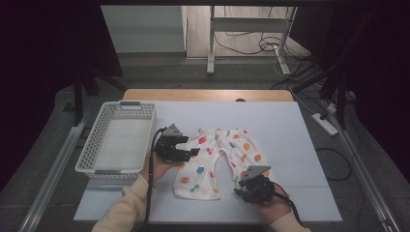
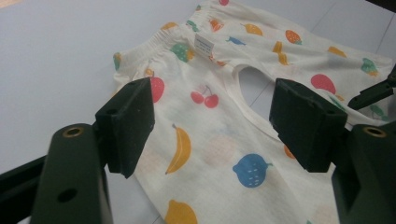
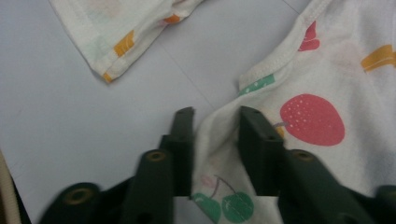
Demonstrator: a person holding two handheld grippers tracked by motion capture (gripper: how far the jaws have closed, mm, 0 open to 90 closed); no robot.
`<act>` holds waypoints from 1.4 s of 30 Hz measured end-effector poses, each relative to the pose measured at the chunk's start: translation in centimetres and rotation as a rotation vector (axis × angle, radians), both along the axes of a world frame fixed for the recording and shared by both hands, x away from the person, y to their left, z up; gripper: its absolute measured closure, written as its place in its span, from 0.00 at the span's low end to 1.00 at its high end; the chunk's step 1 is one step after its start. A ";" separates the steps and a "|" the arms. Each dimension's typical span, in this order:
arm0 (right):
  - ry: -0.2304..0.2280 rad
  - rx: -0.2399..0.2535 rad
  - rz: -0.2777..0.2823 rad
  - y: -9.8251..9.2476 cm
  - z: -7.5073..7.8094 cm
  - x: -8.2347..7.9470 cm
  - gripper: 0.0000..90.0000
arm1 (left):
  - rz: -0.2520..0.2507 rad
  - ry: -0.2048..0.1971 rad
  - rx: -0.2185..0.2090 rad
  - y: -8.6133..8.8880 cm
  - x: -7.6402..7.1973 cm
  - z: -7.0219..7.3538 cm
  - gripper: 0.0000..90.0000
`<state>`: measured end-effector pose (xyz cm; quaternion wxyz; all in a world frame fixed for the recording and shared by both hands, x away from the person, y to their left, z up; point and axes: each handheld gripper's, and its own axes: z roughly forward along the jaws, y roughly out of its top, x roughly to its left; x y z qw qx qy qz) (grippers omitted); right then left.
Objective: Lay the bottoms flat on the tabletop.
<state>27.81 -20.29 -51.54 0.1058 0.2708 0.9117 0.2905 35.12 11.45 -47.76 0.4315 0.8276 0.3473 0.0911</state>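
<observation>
Trousers [image 1: 220, 162]: child's fruit-print pair lying flat on the surface [image 1: 290, 130], waistband at the far end, both leg hems toward you

Long axis: runs away from you, waist far, hems near

Your left gripper [image 2: 212, 126]: jaws spread wide, hovering over the left leg near the waist, gripping nothing

Your right gripper [image 3: 215, 140]: jaws narrow, a fold of the right leg's hem bunched between them, seemingly pinched

Nearer hand: the right, already at the hem

Basket [image 1: 104, 145]: left of the trousers, beside your left hand
</observation>
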 end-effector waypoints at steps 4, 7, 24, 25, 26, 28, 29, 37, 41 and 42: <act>0.022 0.018 0.011 -0.3 0.0 0.1 0.93 | -0.003 0.003 -0.002 -0.1 0.0 -0.1 0.34; 0.045 0.043 0.024 -0.4 0.0 0.2 0.96 | -0.005 0.005 -0.002 -0.1 0.0 -0.2 0.34; 0.020 0.201 0.060 -0.5 0.9 -0.2 0.65 | -0.007 -0.002 -0.011 0.1 0.0 0.0 0.33; 0.016 0.216 0.051 -0.6 1.0 0.0 0.60 | -0.006 -0.001 -0.012 0.1 0.1 0.0 0.33; 0.011 0.236 0.043 -0.7 1.1 0.2 0.58 | -0.005 0.000 -0.010 0.1 0.1 0.0 0.33; 0.003 0.260 0.033 -0.8 1.2 0.6 0.53 | -0.003 0.001 -0.009 0.1 0.2 0.0 0.33; -0.001 0.265 0.027 -0.8 1.3 0.8 0.52 | -0.003 0.002 -0.009 0.1 0.2 0.0 0.33; -0.023 0.312 0.042 0.0 1.2 2.1 0.47 | 0.000 0.004 -0.015 0.0 0.3 -0.1 0.33; -0.027 0.320 0.067 1.1 1.3 2.2 0.47 | 0.001 -0.002 -0.014 0.1 0.2 0.0 0.33; -0.025 0.325 0.078 1.4 1.4 2.2 0.47 | 0.002 -0.002 -0.016 0.2 0.3 0.0 0.33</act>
